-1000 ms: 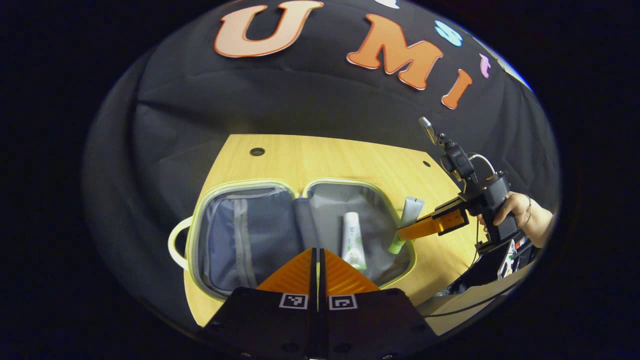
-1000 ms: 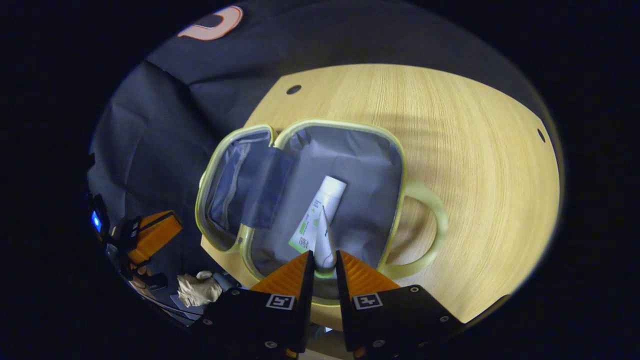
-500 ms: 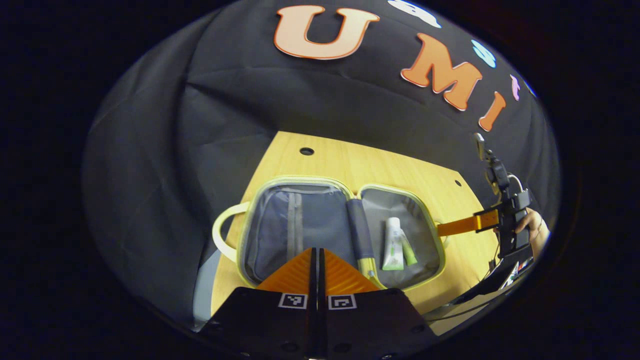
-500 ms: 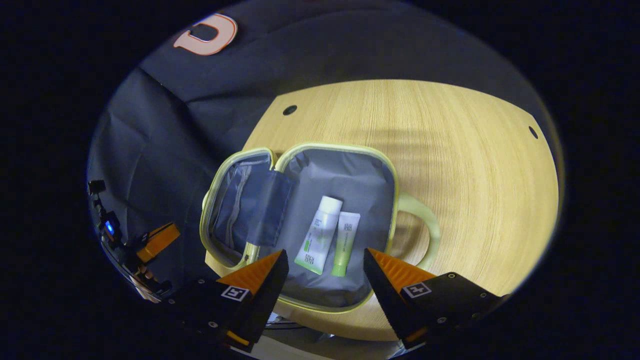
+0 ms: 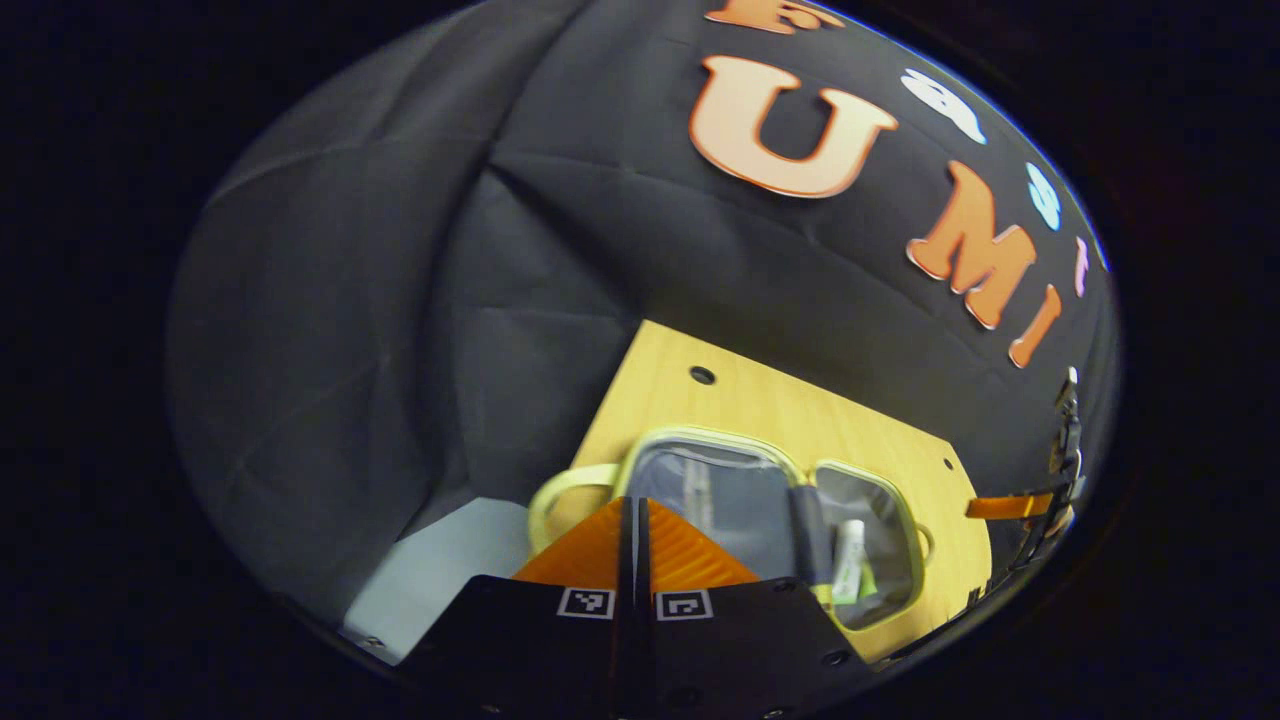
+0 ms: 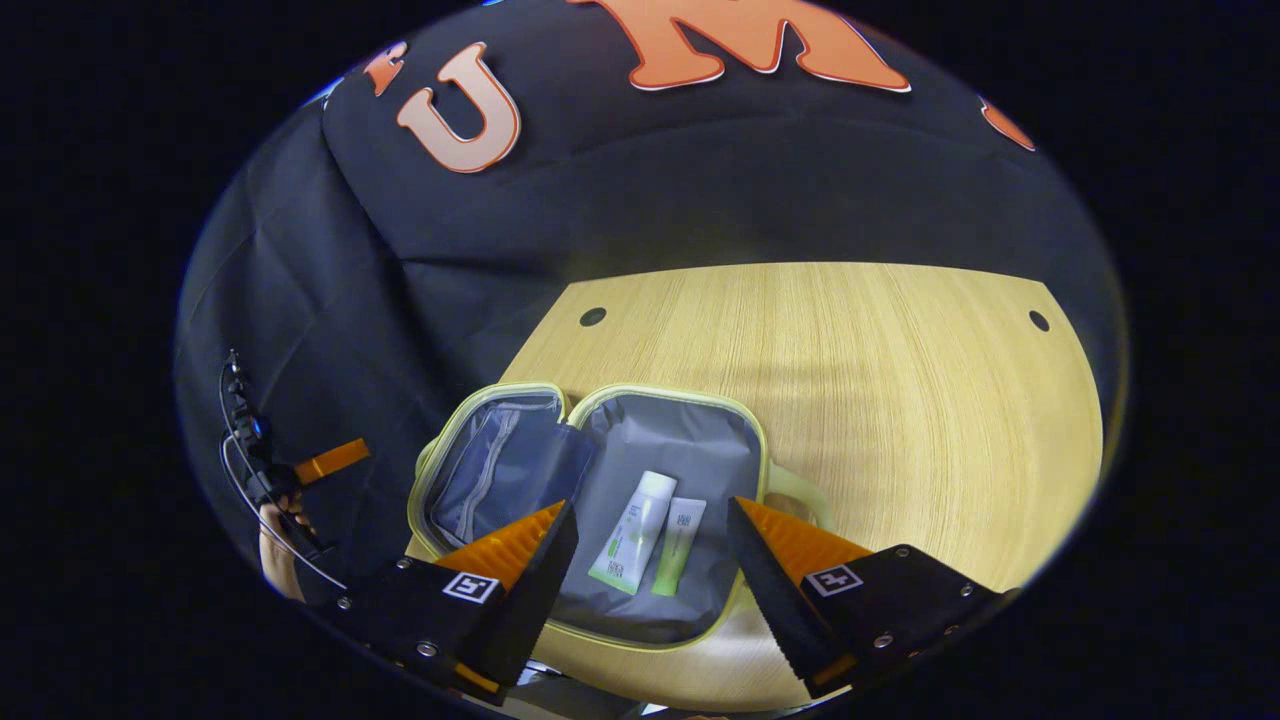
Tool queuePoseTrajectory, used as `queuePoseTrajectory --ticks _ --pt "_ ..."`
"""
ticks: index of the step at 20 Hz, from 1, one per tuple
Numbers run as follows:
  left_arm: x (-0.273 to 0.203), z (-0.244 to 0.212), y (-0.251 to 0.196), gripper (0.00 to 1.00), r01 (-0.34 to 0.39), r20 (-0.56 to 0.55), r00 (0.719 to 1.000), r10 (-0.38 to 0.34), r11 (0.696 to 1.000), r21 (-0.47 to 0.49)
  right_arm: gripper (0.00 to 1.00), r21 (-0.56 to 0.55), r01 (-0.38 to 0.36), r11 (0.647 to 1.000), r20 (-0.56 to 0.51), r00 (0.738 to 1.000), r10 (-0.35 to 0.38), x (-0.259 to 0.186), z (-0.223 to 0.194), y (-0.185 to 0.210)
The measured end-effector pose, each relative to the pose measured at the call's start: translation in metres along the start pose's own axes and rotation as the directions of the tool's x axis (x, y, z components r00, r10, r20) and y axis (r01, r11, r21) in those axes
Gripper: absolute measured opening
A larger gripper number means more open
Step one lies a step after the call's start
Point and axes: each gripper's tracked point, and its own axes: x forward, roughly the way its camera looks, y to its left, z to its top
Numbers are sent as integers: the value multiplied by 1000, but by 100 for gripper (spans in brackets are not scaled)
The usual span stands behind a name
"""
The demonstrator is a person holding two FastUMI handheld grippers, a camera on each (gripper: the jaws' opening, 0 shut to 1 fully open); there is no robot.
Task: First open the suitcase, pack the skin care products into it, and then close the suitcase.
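A small suitcase (image 6: 590, 400) with a pale green rim and grey lining lies open flat on the wooden table. Two skin care tubes lie side by side in its right half: a white tube (image 6: 632, 532) and a smaller green tube (image 6: 679, 546). My right gripper (image 6: 650, 525) hangs open above the near edge of that half, nothing between its fingers. In the left gripper view the suitcase (image 5: 700, 440) sits low and right, its tubes (image 5: 850, 572) partly seen. My left gripper (image 5: 632, 520) is shut with nothing in it, over the case's left handle (image 5: 550, 492).
The wooden table (image 6: 880, 400) stretches wide to the right of the case, with two small holes near its far edge. The other gripper (image 6: 300, 470), held by a hand, shows off the table's left. A pale floor patch (image 5: 430, 575) lies beyond the table's left edge.
The right gripper let go of the green tube, which now lies in the case beside the white one, then opened and drew back. The left gripper swung left, staying shut.
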Motion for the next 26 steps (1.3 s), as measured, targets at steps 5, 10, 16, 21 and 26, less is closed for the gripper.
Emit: queuePoseTrajectory --ticks 5,10,16,21,26 --pt "46 -43 38 1 77 -156 982 -106 981 -180 96 5 8 1000 -9 1000 -8 2 -2 -1" --pt "84 -72 47 45 80 -228 963 -144 960 -268 96 24 19 1000 -11 1000 -19 -3 -4 -4" --pt "93 -82 81 97 -3 -239 968 -79 946 -325 96 49 70 996 -12 998 -69 -16 -5 -23" --pt "101 -77 60 96 94 -163 966 -203 857 -506 96 61 80 995 -25 997 -79 -17 -9 -26" --pt "115 -90 56 17 -3 -226 966 -123 873 -488 95 76 66 995 -20 998 -65 -18 -9 -22"
